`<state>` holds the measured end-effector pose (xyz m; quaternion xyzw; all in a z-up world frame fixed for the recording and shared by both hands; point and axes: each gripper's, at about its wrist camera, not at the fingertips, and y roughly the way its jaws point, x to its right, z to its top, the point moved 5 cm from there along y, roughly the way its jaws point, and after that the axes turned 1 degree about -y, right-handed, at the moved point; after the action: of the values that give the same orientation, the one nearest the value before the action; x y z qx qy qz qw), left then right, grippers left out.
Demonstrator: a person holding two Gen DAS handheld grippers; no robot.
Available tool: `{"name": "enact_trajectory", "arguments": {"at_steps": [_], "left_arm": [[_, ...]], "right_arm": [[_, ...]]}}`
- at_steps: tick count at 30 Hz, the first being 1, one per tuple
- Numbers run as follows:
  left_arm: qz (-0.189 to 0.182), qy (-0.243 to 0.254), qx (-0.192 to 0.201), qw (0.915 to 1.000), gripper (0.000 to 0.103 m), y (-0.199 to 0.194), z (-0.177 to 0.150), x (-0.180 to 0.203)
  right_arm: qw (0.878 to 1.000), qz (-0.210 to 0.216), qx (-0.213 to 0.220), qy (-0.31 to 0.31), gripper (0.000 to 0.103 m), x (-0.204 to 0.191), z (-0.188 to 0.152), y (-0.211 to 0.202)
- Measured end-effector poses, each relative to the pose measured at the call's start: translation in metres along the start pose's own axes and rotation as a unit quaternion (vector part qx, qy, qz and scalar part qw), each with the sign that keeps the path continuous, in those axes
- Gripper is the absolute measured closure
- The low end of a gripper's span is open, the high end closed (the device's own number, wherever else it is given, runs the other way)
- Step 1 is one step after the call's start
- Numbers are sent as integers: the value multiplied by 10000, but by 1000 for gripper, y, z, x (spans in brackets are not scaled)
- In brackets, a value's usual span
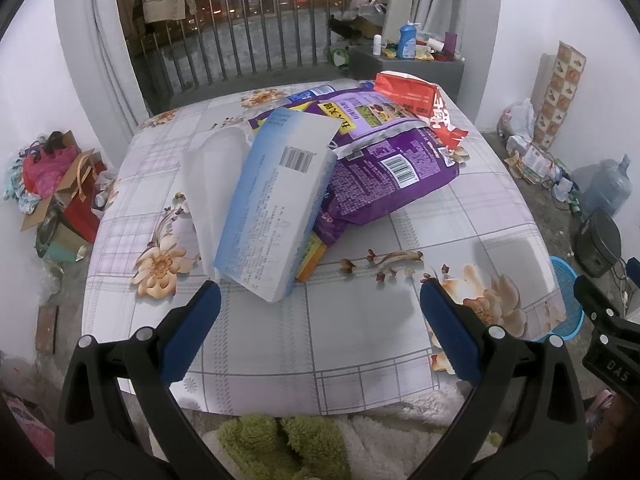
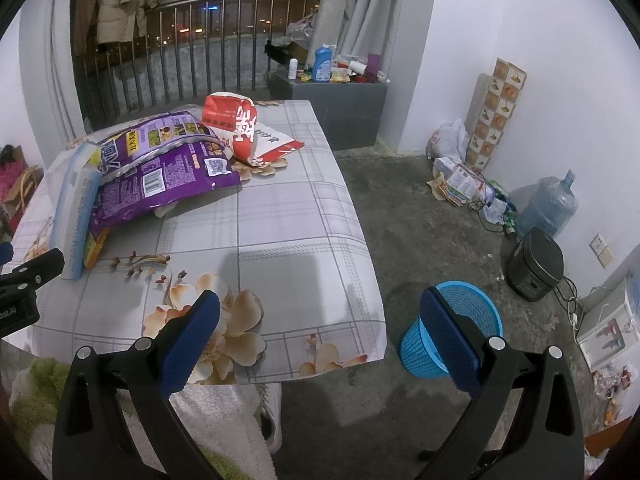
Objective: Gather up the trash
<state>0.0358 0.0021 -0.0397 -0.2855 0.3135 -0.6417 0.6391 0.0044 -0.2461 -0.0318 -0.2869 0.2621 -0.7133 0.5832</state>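
A pile of empty packaging lies on the floral tablecloth (image 1: 360, 320): a light blue wrapper (image 1: 276, 200) with a white sheet (image 1: 212, 176) beside it, a purple bag (image 1: 384, 172) under it, and a red and white bag (image 1: 420, 100) at the far end. My left gripper (image 1: 320, 300) hovers open just short of the blue wrapper, holding nothing. In the right wrist view the same purple bag (image 2: 160, 176), red and white bag (image 2: 244, 128) and blue wrapper (image 2: 76, 216) sit at the left. My right gripper (image 2: 320, 312) is open over the table's near right corner, with a blue mesh wastebasket (image 2: 416, 344) on the floor beneath its right finger.
The table (image 2: 304, 240) ends at its right edge above bare concrete floor (image 2: 432, 232). A black rice cooker (image 2: 534, 264), a water jug (image 2: 548, 208) and scattered bags line the right wall. Boxes and bags (image 1: 56, 196) crowd the floor left of the table. A railing (image 1: 240, 48) stands behind.
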Motion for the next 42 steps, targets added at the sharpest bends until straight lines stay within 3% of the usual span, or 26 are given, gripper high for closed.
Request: {"name": "enact_trajectory", "arguments": {"at_steps": [42], "left_arm": [[84, 3, -84, 9999, 7, 1, -4, -2]], "right_arm": [[10000, 8, -24, 84, 6, 1, -2, 2]]}}
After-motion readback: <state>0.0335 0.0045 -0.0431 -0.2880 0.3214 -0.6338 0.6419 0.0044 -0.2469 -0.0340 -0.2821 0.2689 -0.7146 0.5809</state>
